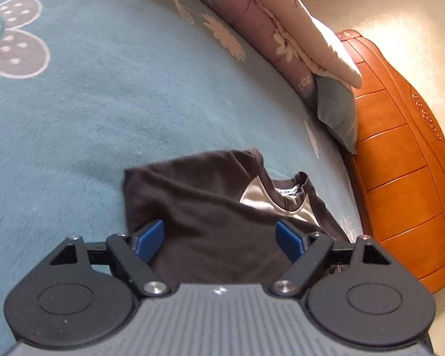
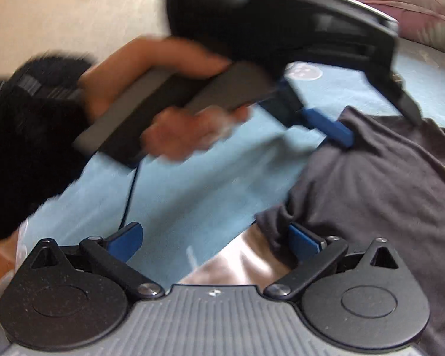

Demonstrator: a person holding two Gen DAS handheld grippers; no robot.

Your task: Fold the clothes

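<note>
A dark grey garment (image 1: pixel 210 204) is spread on the blue bedsheet (image 1: pixel 103 89), partly doubled over itself, its neckline and a pale satin panel (image 1: pixel 252 198) exposed toward the wooden headboard (image 1: pixel 406 160). The left gripper (image 1: pixel 219 237) is held low over the near edge of the cloth with its blue fingers (image 1: pixel 149 238) wide apart, fabric lying between them but not pinched — a stance that suits either a fresh bite on the edge or a release after a fold was laid. In the right wrist view the right gripper (image 2: pixel 213 241) is likewise seen spread, one finger at the bunched hem of the garment (image 2: pixel 370 184) and the other over bare sheet; nothing is clamped. The left tool is seen there too, gripped by a hand (image 2: pixel 178 136), its blue tip (image 2: pixel 329 127) resting at the cloth's far edge. The picture is blurred by motion, so contact cannot be judged finely. A quilt and pillow (image 1: pixel 281 38) are piled beyond the garment, well apart from it.
</note>
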